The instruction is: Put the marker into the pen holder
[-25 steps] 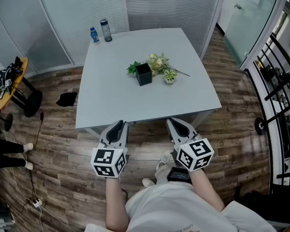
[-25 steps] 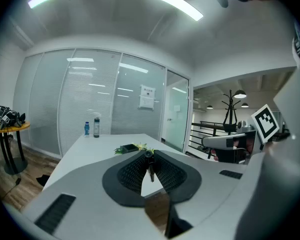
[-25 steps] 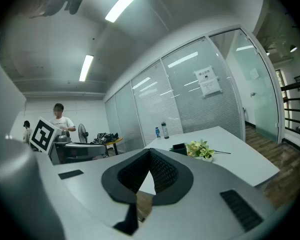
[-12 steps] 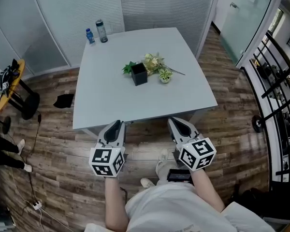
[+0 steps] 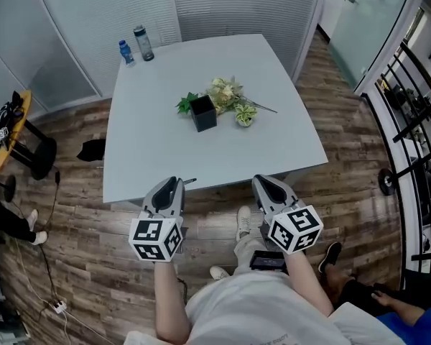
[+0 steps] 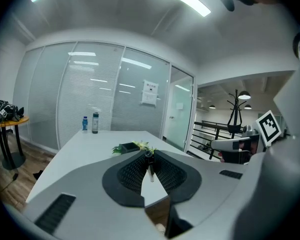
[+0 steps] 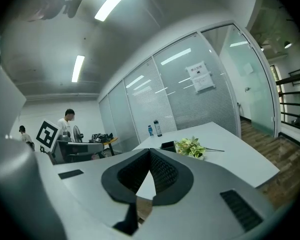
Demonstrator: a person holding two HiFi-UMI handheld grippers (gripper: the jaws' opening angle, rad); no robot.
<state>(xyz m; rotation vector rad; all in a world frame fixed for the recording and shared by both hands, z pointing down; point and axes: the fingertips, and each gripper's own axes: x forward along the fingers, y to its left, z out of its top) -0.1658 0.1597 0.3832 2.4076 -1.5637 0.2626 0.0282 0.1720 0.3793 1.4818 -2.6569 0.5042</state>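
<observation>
A black square pen holder [image 5: 203,112] stands upright near the middle of the white table [image 5: 151,149], with a bunch of flowers [image 5: 228,94] right behind it. My left gripper [image 5: 174,186] hovers at the table's near edge, shut on a thin marker [image 6: 149,170] whose dark tip [image 5: 190,181] pokes out toward the table. The left gripper view shows the pen holder [image 6: 126,147] well beyond the jaws [image 6: 149,156]. My right gripper [image 5: 263,182] is level with the left one, its jaws closed together with nothing between them [image 7: 150,152]. The pen holder [image 7: 167,145] also shows in that view.
Two bottles [image 5: 140,42] stand at the table's far left corner. A small round side table [image 5: 1,131] with dark gear is at the left. Glass walls close off the back, and a black railing [image 5: 416,121] runs along the right. Another person's shoe [image 5: 330,257] is at lower right.
The head view has drifted, so the table sits a little further left and lower. Both grippers keep their place at the near edge. Someone's shoe has come in at lower right.
</observation>
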